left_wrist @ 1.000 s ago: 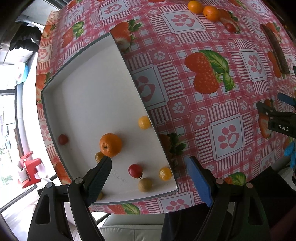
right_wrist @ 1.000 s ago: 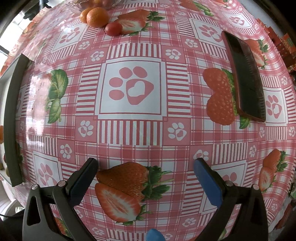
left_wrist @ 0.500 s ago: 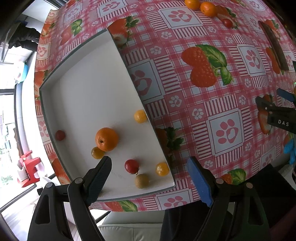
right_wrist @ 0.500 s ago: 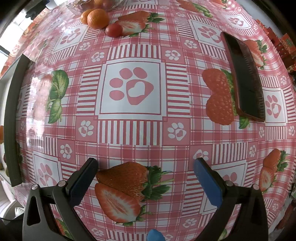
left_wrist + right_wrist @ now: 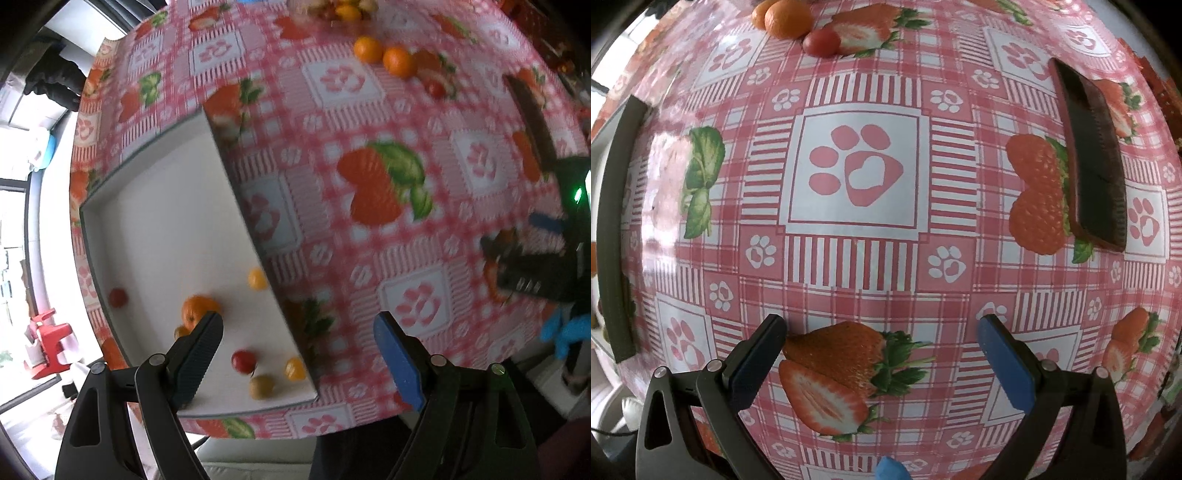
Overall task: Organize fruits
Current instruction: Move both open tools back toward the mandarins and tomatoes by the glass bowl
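A white tray (image 5: 162, 206) lies on the left of the table and holds an orange (image 5: 195, 312), a red cherry tomato (image 5: 243, 361), yellow ones (image 5: 257, 278) and a greenish one (image 5: 261, 386). My left gripper (image 5: 299, 325) is open and empty above the tray's near right corner. Two oranges (image 5: 384, 55) and a red tomato (image 5: 436, 88) lie far across the table; they also show in the right wrist view (image 5: 788, 18). My right gripper (image 5: 882, 328) is open and empty above the tablecloth.
A dark flat slab (image 5: 1093, 155) lies on the right of the red checked tablecloth (image 5: 857, 166). The tray's dark rim (image 5: 617, 229) shows at the left of the right wrist view. A bowl of fruit (image 5: 343, 7) sits at the far edge.
My left gripper has drawn back and tilted up, so more of the far table shows and the tray fruit sits lower in view. My right gripper has moved slightly forward.
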A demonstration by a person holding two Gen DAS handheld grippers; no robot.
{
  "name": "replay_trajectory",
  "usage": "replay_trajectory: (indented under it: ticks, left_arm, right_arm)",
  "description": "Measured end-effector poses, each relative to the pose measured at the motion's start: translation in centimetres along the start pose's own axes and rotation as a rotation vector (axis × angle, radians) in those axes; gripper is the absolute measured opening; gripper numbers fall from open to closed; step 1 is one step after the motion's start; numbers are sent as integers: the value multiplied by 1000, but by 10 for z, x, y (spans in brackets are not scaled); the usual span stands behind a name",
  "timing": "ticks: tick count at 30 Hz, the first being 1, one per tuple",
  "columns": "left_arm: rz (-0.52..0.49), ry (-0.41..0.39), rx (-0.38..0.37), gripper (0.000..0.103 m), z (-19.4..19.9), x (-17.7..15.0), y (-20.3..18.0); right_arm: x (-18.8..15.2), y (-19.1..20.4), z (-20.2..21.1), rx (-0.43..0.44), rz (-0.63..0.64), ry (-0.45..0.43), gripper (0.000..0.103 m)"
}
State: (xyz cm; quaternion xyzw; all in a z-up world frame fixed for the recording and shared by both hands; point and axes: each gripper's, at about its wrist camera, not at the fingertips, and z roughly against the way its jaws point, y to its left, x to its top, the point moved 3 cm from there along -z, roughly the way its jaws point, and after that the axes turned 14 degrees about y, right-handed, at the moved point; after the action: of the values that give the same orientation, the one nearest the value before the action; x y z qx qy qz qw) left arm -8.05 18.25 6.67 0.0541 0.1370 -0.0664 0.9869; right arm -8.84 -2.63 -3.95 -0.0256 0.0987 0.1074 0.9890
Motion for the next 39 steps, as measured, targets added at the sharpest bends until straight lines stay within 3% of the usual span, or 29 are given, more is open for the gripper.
replay_trajectory:
  ticks: [3, 11, 17, 24, 32, 39]
  left_arm:
    - [1, -28, -21, 85, 12, 16, -5]
    - [-14, -56, -81, 85, 28, 59, -29]
    - [-13, -65, -113, 85, 36, 96, -51]
    - [74, -87, -198, 85, 34, 150, -63]
    - [266, -94, -304, 85, 17, 195, -52]
    - [304, -84, -284, 85, -1, 217, -56]
  right_arm:
    - [4, -3, 0, -7, 27, 27, 103]
    - [11, -44, -1, 32, -50, 48, 103]
    - [13, -45, -3, 9, -43, 15, 103]
    - [22, -41, -5, 8, -44, -13, 103]
    - [8, -44, -3, 8, -46, -30, 103]
    - [8, -44, -3, 7, -46, -31, 103]
